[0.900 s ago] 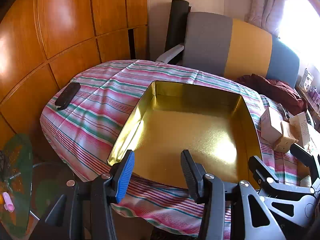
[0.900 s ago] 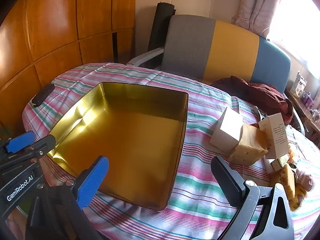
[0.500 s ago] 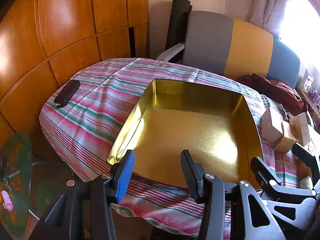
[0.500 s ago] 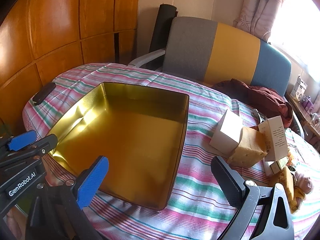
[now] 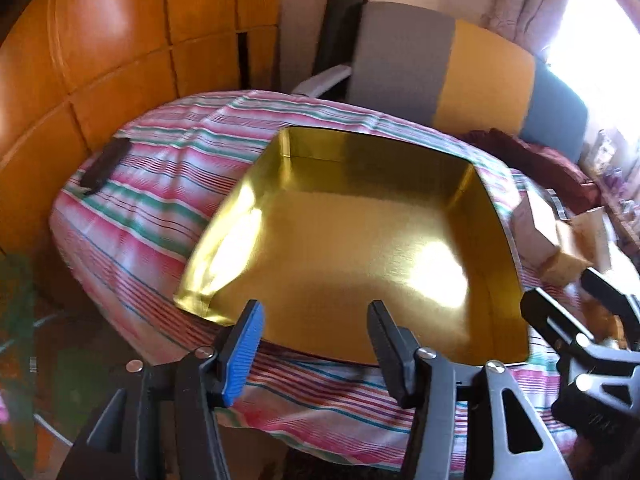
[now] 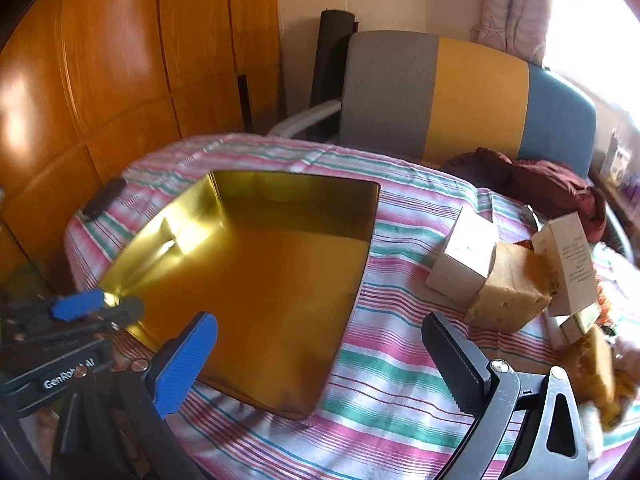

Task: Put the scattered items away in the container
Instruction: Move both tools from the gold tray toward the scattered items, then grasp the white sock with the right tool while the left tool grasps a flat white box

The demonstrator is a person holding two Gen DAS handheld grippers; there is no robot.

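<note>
Gold tin tray [image 6: 256,280] sitting empty on the striped tablecloth [image 6: 400,360], white cartons [image 6: 464,256] and sponge block [image 6: 508,296] lying just right of it, left gripper [image 5: 312,344] and right gripper [image 6: 320,360] both hovering spread apart, gripping nothing.

Home: tablecloth [image 6: 400,380], curtain [image 6: 516,4], armchair [image 6: 472,96]

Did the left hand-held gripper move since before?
Yes. In its own view the gold tin and black remote have shifted right and down, so the left hand-held gripper swung slightly left and up.
</note>
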